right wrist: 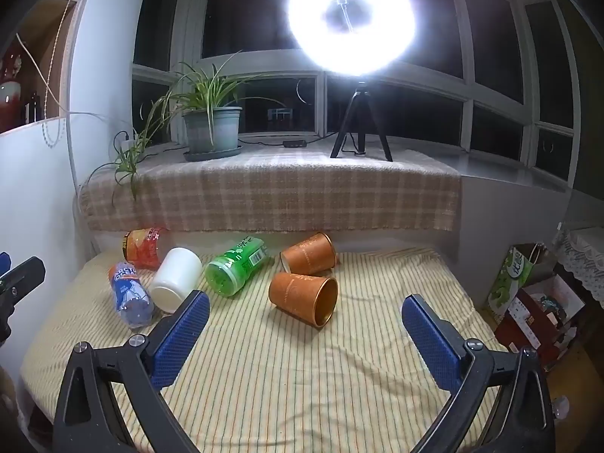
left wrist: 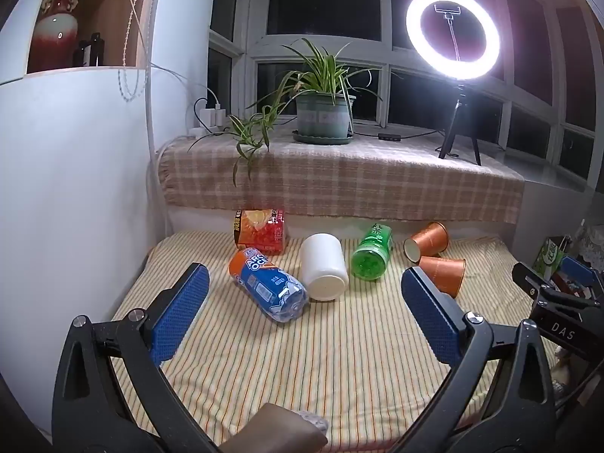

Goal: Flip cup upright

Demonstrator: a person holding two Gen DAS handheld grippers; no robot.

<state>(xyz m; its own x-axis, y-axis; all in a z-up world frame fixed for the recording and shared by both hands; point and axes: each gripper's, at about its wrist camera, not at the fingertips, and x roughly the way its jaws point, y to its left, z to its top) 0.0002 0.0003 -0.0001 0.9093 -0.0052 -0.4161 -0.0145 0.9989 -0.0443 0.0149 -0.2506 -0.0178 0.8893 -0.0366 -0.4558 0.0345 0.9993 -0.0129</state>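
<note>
Two orange cups lay on sides at right of row: near orange cup (right wrist: 304,298) with gold-lined mouth toward camera, far orange cup (right wrist: 308,253) just behind. White cup (right wrist: 176,278) also tipped, between blue bottle (right wrist: 128,294) and green bottle (right wrist: 236,270). Striped sheet (right wrist: 302,377) covered surface; plaid-draped windowsill (right wrist: 271,192) carried potted plant (right wrist: 211,128) and ring light (right wrist: 351,19). Right gripper (right wrist: 305,311) spread wide, empty. Left gripper (left wrist: 305,283) spread wide, empty.

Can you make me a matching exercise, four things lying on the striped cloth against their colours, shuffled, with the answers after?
Things:
1. jar
2. tea bottle
3. near cup
4. soda bottle

Colours:
A. green
B. blue label, orange top
C. white
D. orange-brown

Pairs: 1-C, 2-A, 3-D, 4-B
</note>
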